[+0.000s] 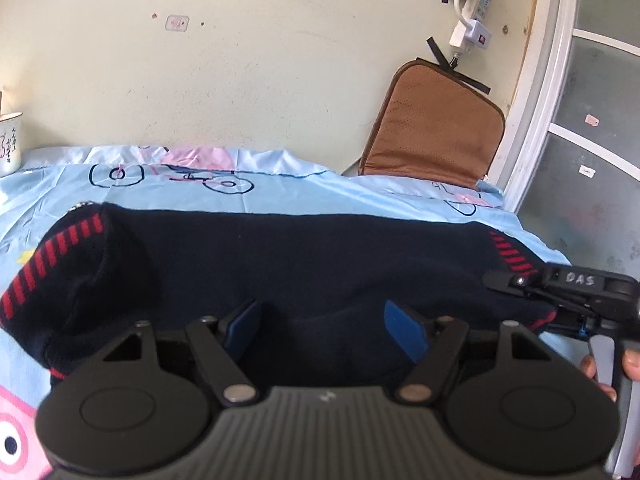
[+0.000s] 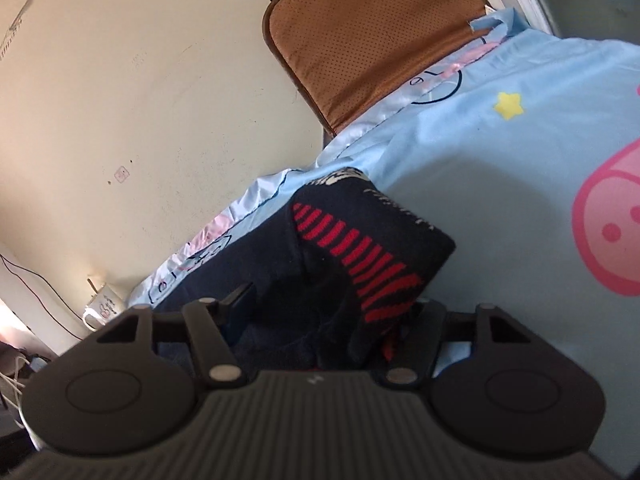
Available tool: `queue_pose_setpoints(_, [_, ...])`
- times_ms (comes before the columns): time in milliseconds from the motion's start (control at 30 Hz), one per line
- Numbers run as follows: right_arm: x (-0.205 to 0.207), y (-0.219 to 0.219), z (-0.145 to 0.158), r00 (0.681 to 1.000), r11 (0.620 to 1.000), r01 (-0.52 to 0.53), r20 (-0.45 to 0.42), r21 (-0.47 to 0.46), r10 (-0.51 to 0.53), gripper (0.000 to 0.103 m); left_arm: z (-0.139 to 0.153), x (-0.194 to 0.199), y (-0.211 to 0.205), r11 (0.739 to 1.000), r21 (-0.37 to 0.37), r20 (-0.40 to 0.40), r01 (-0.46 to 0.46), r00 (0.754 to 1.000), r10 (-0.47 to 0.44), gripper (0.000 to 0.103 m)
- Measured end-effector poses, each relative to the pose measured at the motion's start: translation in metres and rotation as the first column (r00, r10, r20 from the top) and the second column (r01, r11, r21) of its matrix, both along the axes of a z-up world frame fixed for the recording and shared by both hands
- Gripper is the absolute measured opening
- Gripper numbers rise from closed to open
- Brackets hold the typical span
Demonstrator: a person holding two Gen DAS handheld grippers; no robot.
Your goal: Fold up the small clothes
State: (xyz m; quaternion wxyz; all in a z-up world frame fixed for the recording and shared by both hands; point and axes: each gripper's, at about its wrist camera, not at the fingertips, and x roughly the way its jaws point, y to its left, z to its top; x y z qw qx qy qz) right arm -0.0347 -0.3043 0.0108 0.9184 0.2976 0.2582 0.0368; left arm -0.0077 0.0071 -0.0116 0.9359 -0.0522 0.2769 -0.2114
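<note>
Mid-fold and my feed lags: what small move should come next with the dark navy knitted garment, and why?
Probably bring the right gripper in over the dark navy knitted garment with red stripes. Its jaws seem closed on the red-striped end, which is lifted off the light blue cartoon sheet, though the pads are hidden. The left gripper stands open over the middle.

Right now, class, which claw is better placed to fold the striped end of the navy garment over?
Probably the right claw: the navy garment's red-striped end bunches between its fingers. The left claw stands open over the plain middle.
</note>
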Motion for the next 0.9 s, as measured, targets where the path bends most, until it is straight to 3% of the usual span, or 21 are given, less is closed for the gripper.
queue_pose_setpoints(67, [-0.002,-0.008,0.001,1.0,0.999,0.012,0.021,0.041,-0.013,0.028,0.005,-0.004,0.009,0.999,-0.035,0.007,-0.007,1.0,0.007,0.07])
queue_pose_setpoints(167, [0.003,-0.006,0.009,0.999,0.999,0.01,0.034,-0.037,-0.008,0.027,0.029,-0.011,0.046,0.985,-0.137,0.033,-0.106,0.993,0.112,0.074])
queue_pose_setpoints(233, [0.005,-0.005,0.006,0.999,0.999,0.002,0.032,-0.051,0.0,0.027,0.045,-0.019,0.074,0.959,-0.153,0.099,-0.238,0.962,0.254,0.085])
queue_pose_setpoints(267, [0.006,-0.006,0.002,1.0,0.999,0.001,0.028,-0.039,0.0,0.028,0.049,-0.019,0.086,0.936,-0.134,0.113,-0.326,0.933,0.341,0.092])
queue_pose_setpoints(333, [0.006,-0.013,0.0,1.0,1.0,-0.009,0.026,0.02,0.009,0.034,0.047,-0.007,0.106,0.894,-0.065,0.073,-0.443,0.891,0.447,0.092])
queue_pose_setpoints(433, [0.005,-0.026,-0.005,1.0,0.994,0.008,0.02,0.111,-0.01,0.054,0.027,0.018,0.132,0.878,-0.046,-0.149,-0.477,0.872,0.466,0.077])
queue_pose_setpoints(467, [0.004,-0.028,-0.006,0.999,0.99,0.004,0.032,0.138,-0.009,0.056,0.019,0.023,0.137,0.885,-0.066,-0.218,-0.461,0.872,0.438,0.061])
queue_pose_setpoints(500, [0.003,-0.029,-0.006,0.999,0.989,0.001,0.037,0.147,-0.006,0.056,0.012,0.026,0.139,0.891,-0.089,-0.273,-0.445,0.871,0.408,0.035])
queue_pose_setpoints(533, [0.003,-0.028,-0.005,0.999,0.99,-0.003,0.037,0.143,-0.003,0.056,0.005,0.026,0.14,0.896,-0.118,-0.317,-0.428,0.871,0.375,0.024])
queue_pose_setpoints(600, [0.004,-0.023,-0.004,1.0,0.993,-0.008,0.03,0.116,0.005,0.057,0.012,0.014,0.13,0.908,-0.105,-0.285,-0.406,0.887,0.364,0.013])
queue_pose_setpoints(700, [0.005,-0.021,-0.003,0.999,0.994,-0.021,0.029,0.104,0.018,0.057,0.028,-0.007,0.112,0.934,-0.026,-0.208,-0.357,0.915,0.344,0.012])
queue_pose_setpoints(767, [0.004,-0.024,-0.004,0.999,0.993,-0.01,0.036,0.12,0.006,0.057,0.027,-0.008,0.11,0.93,0.032,-0.203,-0.365,0.909,0.364,0.013])
queue_pose_setpoints(833, [0.004,-0.027,-0.005,0.999,0.991,0.004,0.046,0.135,-0.01,0.057,0.014,0.0,0.114,0.919,0.064,-0.243,-0.388,0.887,0.392,0.021])
queue_pose_setpoints(900, [-0.001,-0.032,-0.006,0.998,0.987,0.024,0.056,0.161,-0.034,0.057,0.013,-0.003,0.116,0.91,0.069,-0.225,-0.409,0.882,0.414,0.037])
